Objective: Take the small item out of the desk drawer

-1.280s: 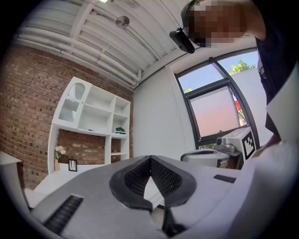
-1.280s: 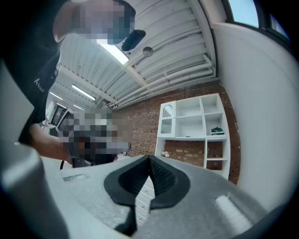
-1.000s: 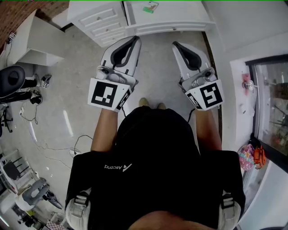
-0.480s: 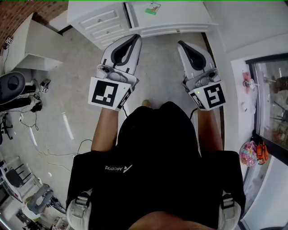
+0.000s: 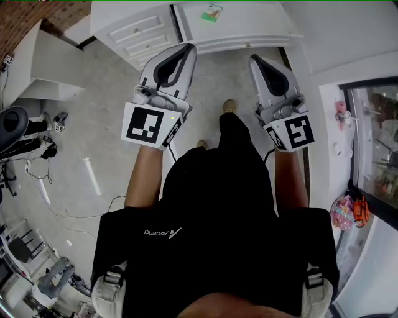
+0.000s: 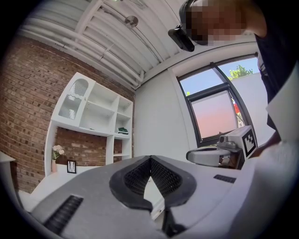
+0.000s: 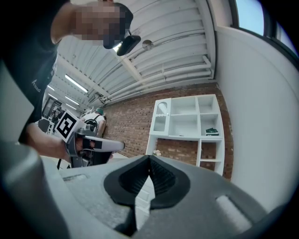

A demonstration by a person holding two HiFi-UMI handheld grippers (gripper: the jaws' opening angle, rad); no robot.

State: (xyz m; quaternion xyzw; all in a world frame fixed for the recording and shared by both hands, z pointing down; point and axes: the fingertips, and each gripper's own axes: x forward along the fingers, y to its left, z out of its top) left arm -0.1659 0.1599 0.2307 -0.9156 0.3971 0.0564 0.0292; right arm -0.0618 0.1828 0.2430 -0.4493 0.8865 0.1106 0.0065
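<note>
The white desk [image 5: 249, 28] stands at the top of the head view, with its stack of closed drawers [image 5: 140, 34] at its left end. A small green item [image 5: 210, 11] lies on the desk top. My left gripper [image 5: 188, 48] is held level just short of the drawers, shut and holding nothing. My right gripper [image 5: 254, 59] hangs beside it in front of the desk's middle, also shut and holding nothing. In the left gripper view the left gripper [image 6: 150, 158] has its pads pressed together. The right gripper [image 7: 149, 158] looks the same in its own view. The drawers' insides are hidden.
A white shelf unit [image 5: 53, 62] stands at the left, by a brick wall [image 6: 28, 107]. A black chair [image 5: 15, 115] and cables [image 5: 68, 205] lie on the floor at left. A window [image 5: 373, 143] and a white wall run along the right. My foot [image 5: 229, 107] is stepped forward.
Both grippers have moved forward toward the desk, which now sits closer. One foot has stepped forward between them. The jaws stay shut.
</note>
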